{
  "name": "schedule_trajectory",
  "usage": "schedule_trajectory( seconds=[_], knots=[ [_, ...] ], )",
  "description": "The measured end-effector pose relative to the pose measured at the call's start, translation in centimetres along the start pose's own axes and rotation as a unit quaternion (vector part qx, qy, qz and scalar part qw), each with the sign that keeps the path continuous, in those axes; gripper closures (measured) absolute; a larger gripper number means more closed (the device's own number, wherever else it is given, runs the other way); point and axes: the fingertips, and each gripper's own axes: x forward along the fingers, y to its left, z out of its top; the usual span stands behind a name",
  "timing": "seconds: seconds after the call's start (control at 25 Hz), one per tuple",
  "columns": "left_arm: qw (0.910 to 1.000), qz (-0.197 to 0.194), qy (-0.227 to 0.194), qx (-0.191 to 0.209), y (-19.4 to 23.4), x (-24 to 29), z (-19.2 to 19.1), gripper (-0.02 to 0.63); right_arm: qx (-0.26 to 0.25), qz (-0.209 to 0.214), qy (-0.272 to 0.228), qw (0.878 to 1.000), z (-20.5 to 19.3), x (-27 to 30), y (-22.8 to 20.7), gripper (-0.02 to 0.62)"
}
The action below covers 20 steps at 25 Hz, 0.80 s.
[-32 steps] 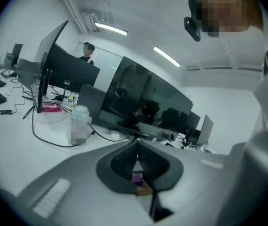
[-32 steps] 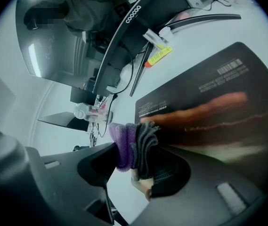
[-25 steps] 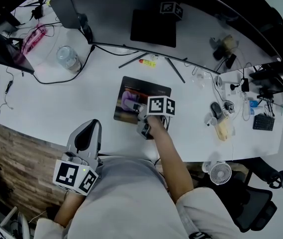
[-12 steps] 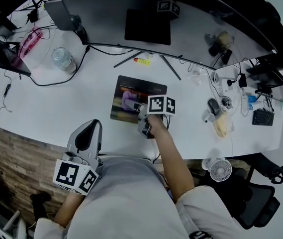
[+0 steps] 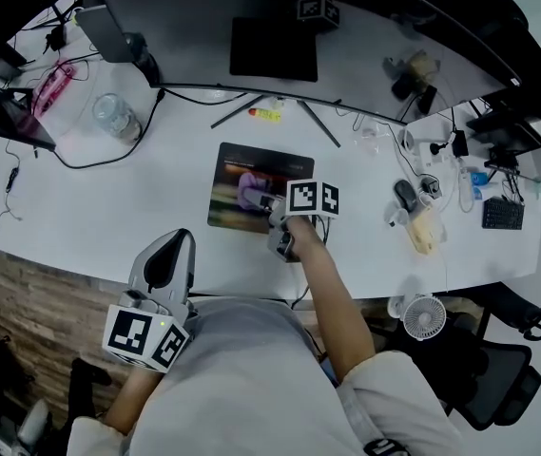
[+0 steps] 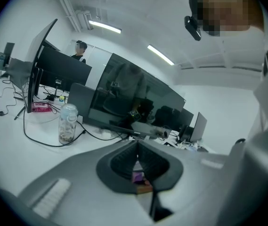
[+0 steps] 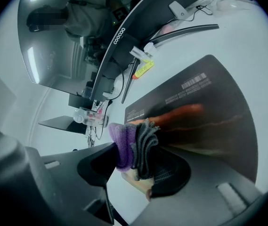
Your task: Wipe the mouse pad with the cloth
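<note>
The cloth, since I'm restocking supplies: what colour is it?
The cloth is purple and dark grey, two layers folded together; it shows best in the right gripper view.

1. Bright, even overhead light fills the room. In the head view the white table (image 5: 108, 207) is nearly blown out, with only faint, soft shadows.
2. Long ceiling light strips (image 6: 104, 27) glare white in the left gripper view, and one is mirrored in the curved dark monitor (image 7: 53, 32) in the right gripper view.
3. The dark rectangular mouse pad (image 5: 256, 186) is smeared by motion blur in the head view.
4. The purple and grey cloth (image 7: 134, 145) is fairly sharp, while the grey fingers (image 7: 171, 171) beside it are soft.
5. All views bend at the edges, and both gripper views sit in dark round vignettes.
</note>
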Motion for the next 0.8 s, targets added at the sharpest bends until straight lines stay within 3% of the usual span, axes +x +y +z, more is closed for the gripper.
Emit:
schedule_trajectory(
  seconds=[0.8],
  knots=[
    [0.9998,-0.019,0.003,0.011,-1.6,0.1,-0.3,0.606,0.016,-0.017,-0.011,1.000,-0.1,-3.9,-2.9,0.391]
  ],
)
